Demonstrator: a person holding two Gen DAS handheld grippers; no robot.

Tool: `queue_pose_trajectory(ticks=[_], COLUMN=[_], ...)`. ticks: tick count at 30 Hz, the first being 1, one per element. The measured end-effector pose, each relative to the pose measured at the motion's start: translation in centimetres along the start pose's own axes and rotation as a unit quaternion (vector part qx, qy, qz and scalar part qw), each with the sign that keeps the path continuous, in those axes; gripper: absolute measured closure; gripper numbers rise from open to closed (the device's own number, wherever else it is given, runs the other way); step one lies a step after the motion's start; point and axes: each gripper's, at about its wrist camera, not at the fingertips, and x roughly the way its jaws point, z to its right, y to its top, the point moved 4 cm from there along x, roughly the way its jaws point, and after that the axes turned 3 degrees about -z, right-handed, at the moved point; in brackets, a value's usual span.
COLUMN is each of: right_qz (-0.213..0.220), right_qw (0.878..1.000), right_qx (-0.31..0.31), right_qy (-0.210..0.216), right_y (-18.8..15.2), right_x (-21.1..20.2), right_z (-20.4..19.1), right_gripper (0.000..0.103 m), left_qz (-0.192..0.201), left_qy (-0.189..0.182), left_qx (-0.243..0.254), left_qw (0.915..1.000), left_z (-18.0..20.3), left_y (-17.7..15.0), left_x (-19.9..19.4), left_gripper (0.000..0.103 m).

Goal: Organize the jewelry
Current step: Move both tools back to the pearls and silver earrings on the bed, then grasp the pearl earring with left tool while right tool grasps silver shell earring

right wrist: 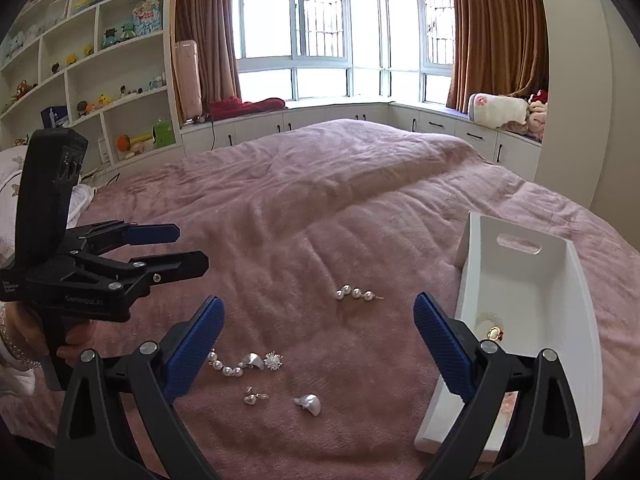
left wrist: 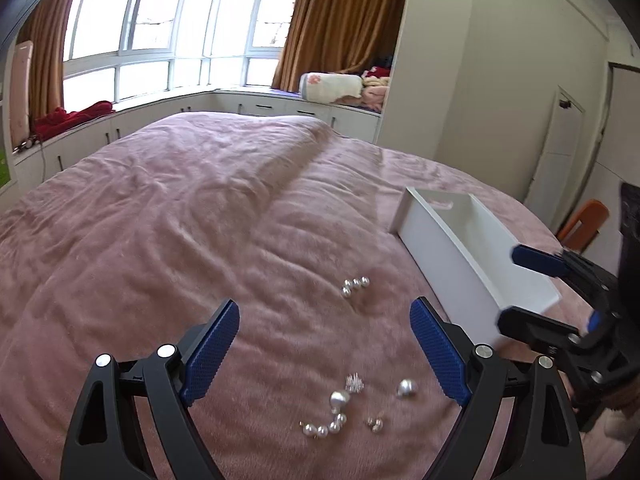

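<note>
Jewelry sorting partly done, most pieces not yet in the tray.
White tray on the bed holds a gold ring; pearl strand, pearl cluster and loose earrings lie on the blanket. Left gripper and right gripper both spread wide, holding nothing.

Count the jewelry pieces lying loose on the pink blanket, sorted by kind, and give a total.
Pearl strands: 2
Smooth silver shell-shaped pieces: 2
Sparkly flower piece: 1
Small heart piece: 1
Total: 6
</note>
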Motion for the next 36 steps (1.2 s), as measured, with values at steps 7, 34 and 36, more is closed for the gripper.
queue_pose_trajectory(ticks=[7,34,36], right_qz=[-0.078,-0.177,-0.176], right_qw=[0.997,0.983,0.983], right_qx=[0.001,0.057,0.058], right_qy=[-0.001,0.012,0.016], right_y=[-4.0,-10.8,-10.7], right_x=[4.1,10.2,10.2], right_z=[-1.5,-0.2,-0.2], right_gripper=[0.027,0.075,0.075], left_qz=[-0.049,-0.173,-0.175], left_qy=[-0.045,-0.125,-0.122], left_qx=[0.067,0.088,0.088], left_qw=[0.9955,0.973,0.9729], left_z=[0.7,-0.1,0.0], left_y=[-4.7,-11.7,-12.0], left_x=[1.4,7.5,7.3], left_gripper=[0.021,0.097,0.097])
